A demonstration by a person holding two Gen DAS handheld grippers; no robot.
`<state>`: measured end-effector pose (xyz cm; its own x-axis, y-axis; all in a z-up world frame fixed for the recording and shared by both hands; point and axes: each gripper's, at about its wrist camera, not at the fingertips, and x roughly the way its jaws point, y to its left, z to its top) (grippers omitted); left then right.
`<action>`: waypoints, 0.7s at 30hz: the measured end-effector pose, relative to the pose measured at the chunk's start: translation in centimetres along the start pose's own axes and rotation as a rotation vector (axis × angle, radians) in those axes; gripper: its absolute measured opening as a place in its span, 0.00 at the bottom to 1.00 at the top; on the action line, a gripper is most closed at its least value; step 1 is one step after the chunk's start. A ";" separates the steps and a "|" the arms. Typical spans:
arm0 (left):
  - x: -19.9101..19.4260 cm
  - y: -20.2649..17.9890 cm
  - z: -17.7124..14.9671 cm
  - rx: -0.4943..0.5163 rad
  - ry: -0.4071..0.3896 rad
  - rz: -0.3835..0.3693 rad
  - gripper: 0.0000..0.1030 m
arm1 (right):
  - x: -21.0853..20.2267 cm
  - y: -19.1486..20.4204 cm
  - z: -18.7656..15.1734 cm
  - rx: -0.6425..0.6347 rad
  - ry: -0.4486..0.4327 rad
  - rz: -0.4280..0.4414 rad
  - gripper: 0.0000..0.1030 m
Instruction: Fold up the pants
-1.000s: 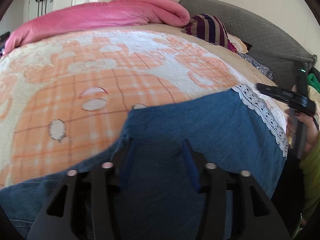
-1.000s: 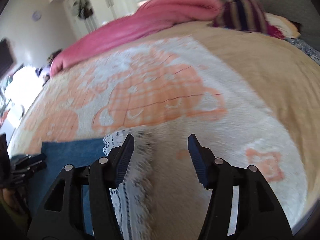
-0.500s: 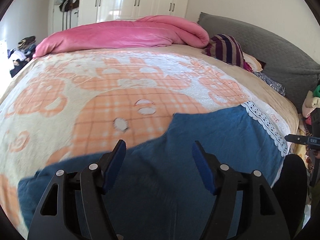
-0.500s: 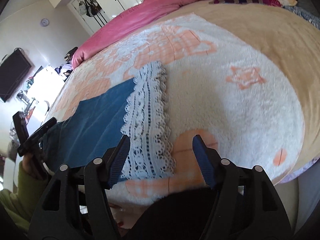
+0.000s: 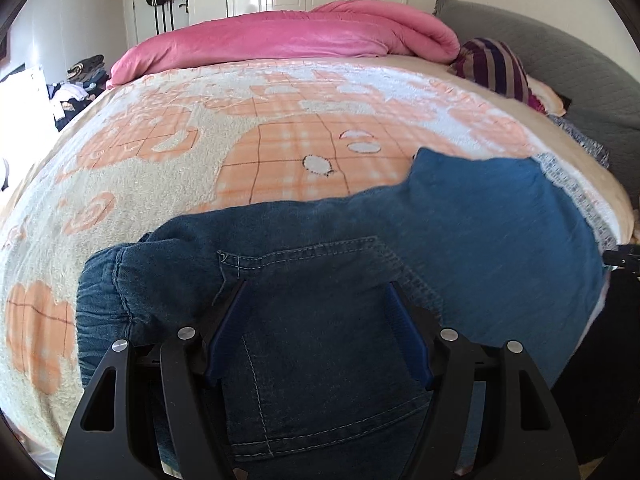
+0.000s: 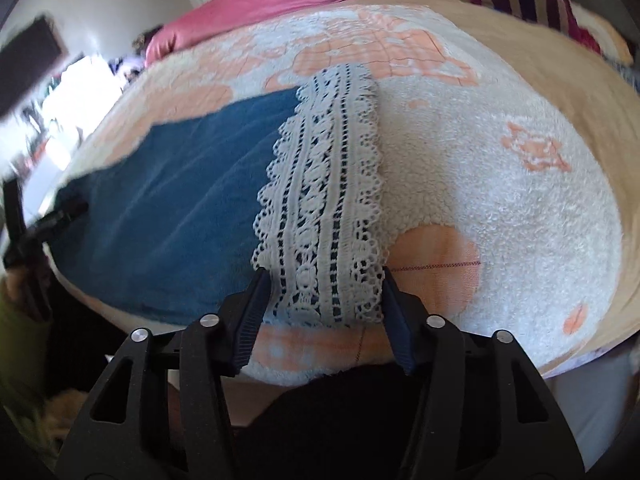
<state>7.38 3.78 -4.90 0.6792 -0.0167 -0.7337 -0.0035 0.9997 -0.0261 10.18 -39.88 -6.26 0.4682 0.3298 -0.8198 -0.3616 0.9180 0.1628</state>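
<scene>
Blue denim pants (image 5: pixel 400 256) lie flat along the near edge of the bed, the elastic waistband (image 5: pixel 100 300) at the left and a white lace hem (image 5: pixel 576 196) at the right. My left gripper (image 5: pixel 316 312) is open, hovering over the seat and back pocket (image 5: pixel 320 360). In the right wrist view the lace hem (image 6: pixel 324 216) lies ahead of my right gripper (image 6: pixel 324 292), which is open with its fingers either side of the hem's near end. The blue leg (image 6: pixel 180 208) stretches left.
The bed carries an orange-and-cream fleece blanket (image 5: pixel 200 160). A rolled pink duvet (image 5: pixel 280 40) and a striped pillow (image 5: pixel 496 64) lie at the far side, by a grey headboard (image 5: pixel 560 60). The bed's near edge (image 6: pixel 440 352) is just under the right gripper.
The left gripper has shifted left toward the waistband, which has come into view. The right gripper has moved closer, so the lace hem end now sits between its fingers.
</scene>
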 end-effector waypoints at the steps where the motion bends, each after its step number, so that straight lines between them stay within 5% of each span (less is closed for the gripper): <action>1: 0.0 0.0 0.0 0.001 -0.001 0.001 0.65 | -0.2 0.1 -0.1 -0.016 0.001 -0.021 0.26; 3: -0.1 0.3 0.0 -0.008 0.000 -0.006 0.65 | -1.0 -0.1 -0.4 -0.010 -0.004 -0.005 0.17; 11: -0.3 1.0 -0.5 -0.018 0.001 -0.023 0.65 | -0.7 -2.0 -2.1 0.078 0.015 0.017 0.22; 14: -0.2 0.5 -0.7 0.015 -0.007 -0.001 0.65 | -1.1 -2.3 -2.4 0.103 0.006 0.046 0.32; 16: -0.3 0.5 -0.6 0.013 -0.012 -0.006 0.65 | -1.7 -2.7 -2.4 0.123 -0.018 0.041 0.54; 21: -2.0 0.8 -0.1 -0.019 -0.049 0.006 0.69 | -4.8 -4.2 -2.4 0.194 -0.132 -0.018 0.64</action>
<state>5.96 4.60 -3.54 0.7142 -0.0096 -0.6999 -0.0208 0.9992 -0.0349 7.50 -45.86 -4.38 0.5791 0.3271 -0.7467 -0.1967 0.9450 0.2614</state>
